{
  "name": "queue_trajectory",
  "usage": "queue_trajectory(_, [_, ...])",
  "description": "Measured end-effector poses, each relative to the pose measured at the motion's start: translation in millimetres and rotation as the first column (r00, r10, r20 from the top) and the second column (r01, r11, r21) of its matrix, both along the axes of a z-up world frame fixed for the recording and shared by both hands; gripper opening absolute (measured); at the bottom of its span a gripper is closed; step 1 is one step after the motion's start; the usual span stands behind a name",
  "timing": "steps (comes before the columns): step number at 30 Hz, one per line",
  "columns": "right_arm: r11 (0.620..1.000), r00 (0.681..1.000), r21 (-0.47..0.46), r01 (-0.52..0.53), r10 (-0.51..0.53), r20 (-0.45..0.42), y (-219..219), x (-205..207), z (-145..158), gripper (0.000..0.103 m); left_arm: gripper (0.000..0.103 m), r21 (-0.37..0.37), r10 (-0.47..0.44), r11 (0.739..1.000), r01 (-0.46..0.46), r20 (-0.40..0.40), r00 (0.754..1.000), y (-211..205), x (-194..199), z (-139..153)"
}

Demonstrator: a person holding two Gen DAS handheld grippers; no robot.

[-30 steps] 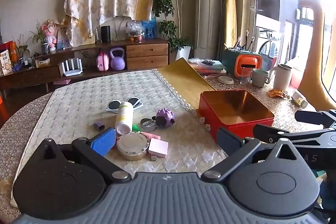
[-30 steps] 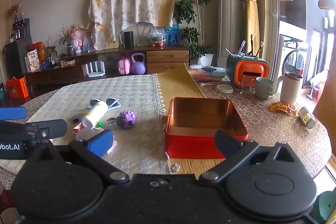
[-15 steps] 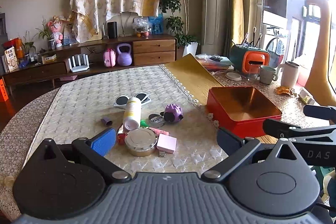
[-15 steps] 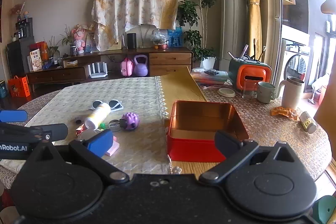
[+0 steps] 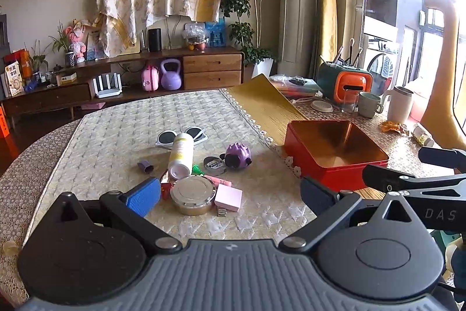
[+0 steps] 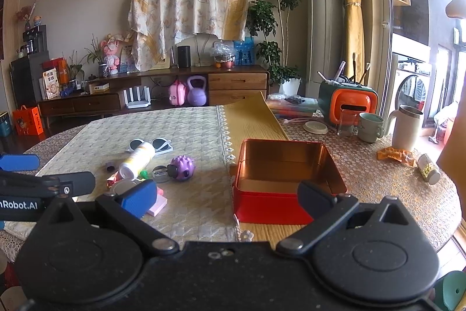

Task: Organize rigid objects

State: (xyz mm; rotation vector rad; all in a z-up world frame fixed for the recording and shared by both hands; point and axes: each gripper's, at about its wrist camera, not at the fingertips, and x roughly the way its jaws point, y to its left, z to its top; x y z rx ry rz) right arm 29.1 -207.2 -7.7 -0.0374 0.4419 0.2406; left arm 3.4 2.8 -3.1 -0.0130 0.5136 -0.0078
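**Both grippers backed off, nothing held yet**

Since a second ago both views have drawn slightly back and up, so the clutter sits a little farther ahead of me; nothing on the table has shifted.

I take the nearest target to be the round silver metal tin with its lid on (image 5: 192, 194), lying on the cream quilted table mat (image 5: 116, 133), just ahead of my left gripper (image 5: 230, 191), whose jaws are spread wide and empty. I judge it stiff, light and slick; I would pinch it across the rim. Beside it, touching or nearly so, is a flat pink square block (image 5: 228, 197), and behind it a white cylindrical plastic bottle on its side (image 5: 181, 155), likely to roll. A purple spiky ball toy (image 5: 236, 155) and white-framed sunglasses (image 5: 166, 137) lie farther back.

To the right stands the red square metal box with a copper-coloured inside (image 6: 284, 165), open and empty as far as I can see. My right gripper (image 6: 227, 194) hovers before it, fingers apart, carrying nothing.
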Motion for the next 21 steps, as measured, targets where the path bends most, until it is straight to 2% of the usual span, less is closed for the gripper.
queue_trajectory(13, [0.999,1.000,-0.014,-0.031,0.031,-0.005,4,1,-1,0.103,0.103,0.000,0.019,1.000,-0.019,-0.016,1.000,6,3,-5])
queue_trajectory(21, [0.997,0.997,0.001,-0.072,0.072,-0.040,17,24,0,0.103,0.103,-0.036,0.089,0.995,-0.091,-0.038,0.995,45,14,-8])
